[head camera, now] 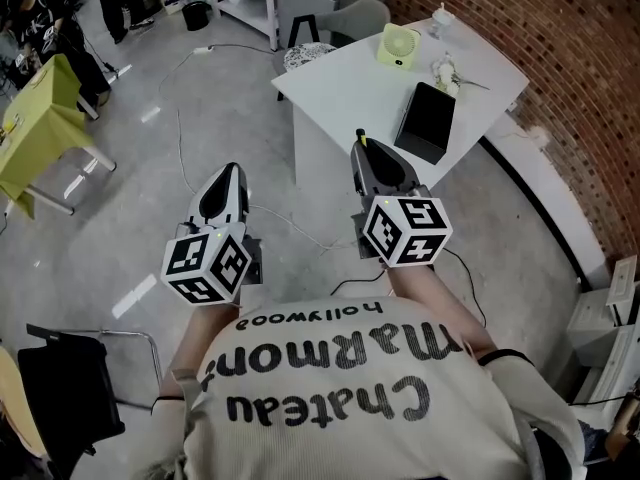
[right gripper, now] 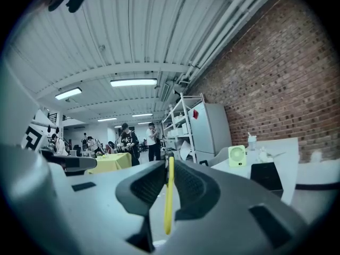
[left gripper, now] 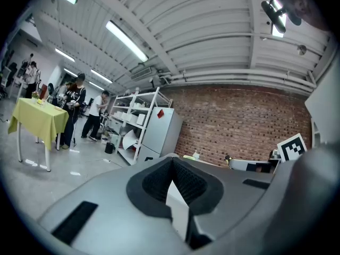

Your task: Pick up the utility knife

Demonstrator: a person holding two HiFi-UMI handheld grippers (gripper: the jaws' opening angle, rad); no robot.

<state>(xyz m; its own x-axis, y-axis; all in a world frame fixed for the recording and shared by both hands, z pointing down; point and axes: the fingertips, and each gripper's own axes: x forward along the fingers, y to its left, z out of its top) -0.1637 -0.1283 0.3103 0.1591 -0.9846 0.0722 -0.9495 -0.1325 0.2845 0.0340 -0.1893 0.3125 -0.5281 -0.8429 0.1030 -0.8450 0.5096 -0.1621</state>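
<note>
My right gripper (head camera: 363,150) is held level in front of me, beside the near edge of a white table (head camera: 345,78). It is shut on the utility knife (head camera: 361,138), a thin yellow one whose dark tip sticks out past the fingertips. In the right gripper view the yellow knife (right gripper: 169,195) stands on edge, pinched between the black pads of the right gripper (right gripper: 169,168). My left gripper (head camera: 230,173) hovers over the grey floor to the left, shut with nothing in it. The left gripper view shows the left gripper (left gripper: 172,166) with its pads meeting at the tips.
On the white table lie a black flat case (head camera: 428,120), a pale green desk fan (head camera: 398,46) and small white items (head camera: 447,70). A brick wall (head camera: 560,58) runs along the right. A yellow-covered table (head camera: 40,128) stands far left, cables (head camera: 185,138) cross the floor, and a black chair (head camera: 70,388) is behind me.
</note>
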